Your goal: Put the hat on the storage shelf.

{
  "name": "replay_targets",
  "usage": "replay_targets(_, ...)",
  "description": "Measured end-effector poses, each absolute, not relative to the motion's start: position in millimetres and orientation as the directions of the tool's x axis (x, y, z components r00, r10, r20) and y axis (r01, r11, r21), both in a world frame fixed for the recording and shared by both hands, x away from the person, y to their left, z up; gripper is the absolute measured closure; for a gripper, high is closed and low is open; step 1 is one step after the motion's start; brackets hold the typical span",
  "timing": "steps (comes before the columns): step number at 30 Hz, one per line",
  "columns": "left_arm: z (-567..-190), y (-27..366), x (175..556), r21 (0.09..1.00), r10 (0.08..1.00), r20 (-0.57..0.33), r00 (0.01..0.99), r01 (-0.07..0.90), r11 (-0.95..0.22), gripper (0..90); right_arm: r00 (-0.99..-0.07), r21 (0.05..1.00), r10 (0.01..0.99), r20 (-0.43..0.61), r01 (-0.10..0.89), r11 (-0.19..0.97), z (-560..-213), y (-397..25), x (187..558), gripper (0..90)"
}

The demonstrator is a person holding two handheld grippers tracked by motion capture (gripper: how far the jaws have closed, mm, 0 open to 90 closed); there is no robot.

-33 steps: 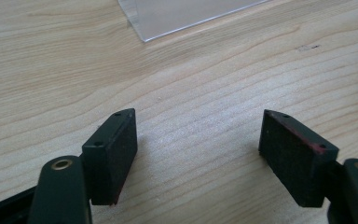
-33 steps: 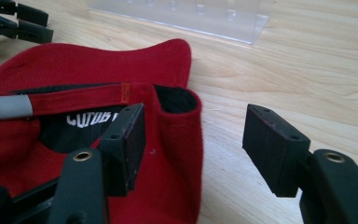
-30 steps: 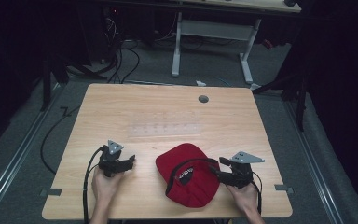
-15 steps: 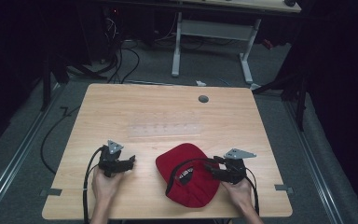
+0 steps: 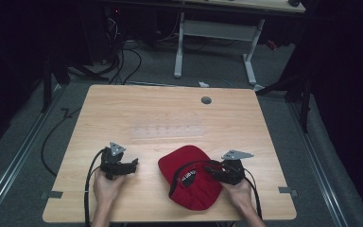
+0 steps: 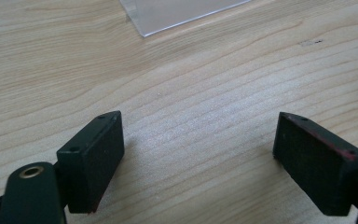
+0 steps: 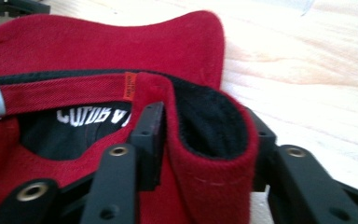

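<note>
Cap: a red cap (image 5: 191,182) is laid upside down near the table's (image 5: 170,113) front edge, right of centre.
Right gripper (image 5: 216,171): the cap's folded rim is pinched between its jaws.
Left gripper (image 5: 131,165): jaws are held spread over bare wood near the front-left.

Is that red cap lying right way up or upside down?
Upside down: the red cap shows its dark inside and printed label, and the right gripper pinches its folded rim.
</note>
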State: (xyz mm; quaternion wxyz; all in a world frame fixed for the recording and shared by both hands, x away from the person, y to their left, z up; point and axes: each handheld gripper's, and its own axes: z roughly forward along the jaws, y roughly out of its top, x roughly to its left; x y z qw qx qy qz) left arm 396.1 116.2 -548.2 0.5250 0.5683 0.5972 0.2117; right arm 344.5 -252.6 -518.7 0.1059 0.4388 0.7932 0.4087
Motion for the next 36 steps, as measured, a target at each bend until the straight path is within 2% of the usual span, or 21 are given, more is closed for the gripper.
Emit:
replay_targets(14, -548, 115, 395, 0.851, 0.897, -0.388, 0.211, 0.457, 0.261, 18.1, -0.613, 0.72, 0.752, 0.242, 0.633, 0.285, -521, -254, 348, 80.9)
replay_targets(36, -548, 115, 395, 0.85, 0.89, -0.39, 0.235, 0.464, 0.25, 19.7, -0.592, 0.755, 0.754, 0.284, 0.623, 0.204, -501, -264, 345, 83.5)
